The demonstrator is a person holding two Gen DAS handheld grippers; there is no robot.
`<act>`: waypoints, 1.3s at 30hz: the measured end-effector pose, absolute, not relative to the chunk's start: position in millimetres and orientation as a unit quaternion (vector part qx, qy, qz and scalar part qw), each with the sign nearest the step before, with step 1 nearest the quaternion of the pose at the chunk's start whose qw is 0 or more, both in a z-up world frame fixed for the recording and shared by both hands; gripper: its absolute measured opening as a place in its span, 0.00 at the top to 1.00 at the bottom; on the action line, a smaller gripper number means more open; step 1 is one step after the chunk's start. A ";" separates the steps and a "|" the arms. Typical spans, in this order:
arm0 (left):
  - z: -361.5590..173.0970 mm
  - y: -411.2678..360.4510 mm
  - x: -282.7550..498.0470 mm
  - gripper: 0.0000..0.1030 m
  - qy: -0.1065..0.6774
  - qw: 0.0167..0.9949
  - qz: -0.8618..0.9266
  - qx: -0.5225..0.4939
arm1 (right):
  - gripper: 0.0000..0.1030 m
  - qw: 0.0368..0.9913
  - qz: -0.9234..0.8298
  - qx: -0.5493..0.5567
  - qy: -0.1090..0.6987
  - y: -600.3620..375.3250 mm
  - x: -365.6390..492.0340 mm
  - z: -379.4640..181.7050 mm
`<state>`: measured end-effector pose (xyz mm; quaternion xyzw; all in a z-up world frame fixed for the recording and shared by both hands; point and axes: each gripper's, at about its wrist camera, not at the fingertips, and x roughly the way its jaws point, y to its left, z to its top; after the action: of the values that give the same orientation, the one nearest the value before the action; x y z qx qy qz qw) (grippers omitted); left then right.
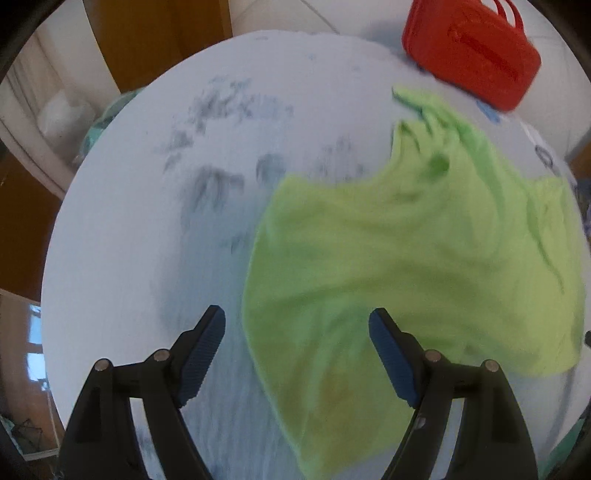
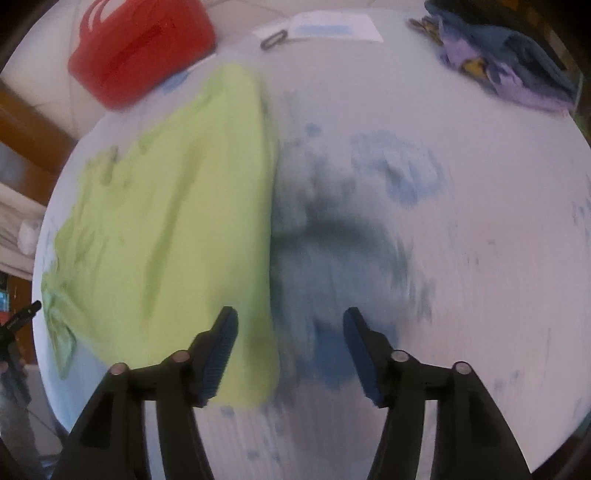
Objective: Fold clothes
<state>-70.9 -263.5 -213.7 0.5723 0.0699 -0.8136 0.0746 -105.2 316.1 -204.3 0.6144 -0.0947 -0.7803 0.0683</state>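
Both my tongs hang released over the round white table (image 1: pixel 122 240), each with its 2 fingers spread wide and nothing between them. The green shirt (image 1: pixel 406 258) lies spread on the table, rumpled toward 1 o'clock in the left view, with a fairly straight edge running from 12 to 6 o'clock in the right view. My left tongs (image 1: pixel 297 328) hover over its near edge, my right tongs (image 2: pixel 290 325) straddle that straight edge. Whether the shirt is laid out for folding or already folded once I cannot tell; the pictures are blurred. To do this well, I judge each pair should pinch only 1 layer near a corner, lift both ends level, and carry them across together so the cloth does not bunch or drag. The red case (image 2: pixel 140 48) sits at 11 o'clock in the right view, touching the shirt's far end; it looks closed, so its contents are hidden. A heap of purple and blue clothes (image 2: pixel 509 62) lies loose at 1 o'clock, in no container, and a paper tag (image 2: pixel 332 26) at 12.
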 end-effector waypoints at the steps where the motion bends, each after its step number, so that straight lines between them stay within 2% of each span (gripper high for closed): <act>1: -216.9 -259.3 -65.1 0.22 0.069 0.076 -0.813 0.573 | 0.38 0.070 -0.779 0.616 -0.095 313.1 -99.9 -205.2; 11: -237.6 -237.3 -43.9 0.19 0.078 0.097 -0.816 0.565 | 0.38 0.087 -0.780 0.614 -0.086 273.8 -83.8 -218.4; 12: -239.1 -236.0 -42.7 0.13 0.076 0.102 -0.816 0.564 | 0.38 0.090 -0.780 0.614 -0.085 270.7 -84.4 -219.7; 13: -241.2 -237.5 -41.2 0.00 0.083 0.114 -0.816 0.561 | 0.38 0.091 -0.779 0.615 -0.080 266.8 -85.0 -221.4; 17: -247.5 -239.0 -37.6 0.00 0.095 0.133 -0.819 0.550 | 0.38 0.082 -0.787 0.609 -0.062 259.0 -80.9 -222.1; 21: -249.8 -238.2 -40.4 0.02 0.094 0.127 -0.816 0.556 | 0.38 0.069 -0.786 0.609 -0.082 260.5 -83.3 -222.2; 22: -247.9 -236.5 -39.9 0.13 0.093 0.123 -0.818 0.554 | 0.38 0.067 -0.785 0.610 -0.084 260.5 -84.4 -222.0; 23: -244.5 -232.7 -38.8 0.22 0.090 0.117 -0.822 0.550 | 0.46 0.061 -0.785 0.611 -0.081 260.7 -84.7 -221.3; 24: -243.0 -229.8 -38.2 0.33 0.087 0.112 -0.825 0.547 | 0.66 0.051 -0.787 0.611 -0.064 259.0 -83.9 -220.8; 26: -243.6 -226.7 -38.0 0.34 0.086 0.109 -0.829 0.542 | 0.87 0.038 -0.790 0.612 -0.032 255.5 -81.3 -220.6; 29: -241.9 -222.9 -39.7 0.36 0.082 0.104 -0.831 0.540 | 0.87 0.040 -0.792 0.609 -0.005 246.2 -76.2 -218.7; 30: -240.5 -221.8 -40.3 0.46 0.079 0.095 -0.832 0.542 | 0.87 0.043 -0.795 0.605 0.009 240.4 -75.0 -218.2; 31: -238.0 -221.8 -40.5 0.67 0.077 0.083 -0.831 0.545 | 0.87 0.047 -0.797 0.602 0.022 234.6 -73.8 -217.8; 32: -235.5 -221.8 -40.8 0.79 0.075 0.071 -0.831 0.547 | 0.87 0.049 -0.798 0.600 0.035 229.4 -73.8 -218.1; 33: -232.0 -222.0 -39.9 0.94 0.082 0.058 -0.829 0.550 | 0.96 0.052 -0.798 0.598 0.047 224.4 -74.1 -218.5; 35: -223.5 -222.8 -36.1 0.94 0.110 0.034 -0.823 0.556 | 0.96 0.058 -0.799 0.598 0.033 227.8 -78.7 -211.3; 39: -191.4 -218.0 -17.2 0.94 0.129 0.002 -0.819 0.558 | 0.96 0.047 -0.829 0.557 -0.021 267.4 -75.1 -155.0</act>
<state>-17.2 -218.0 -191.4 0.5583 0.1293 -0.8195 0.0022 -75.1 267.4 -155.0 0.5575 -0.0206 -0.8286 0.0468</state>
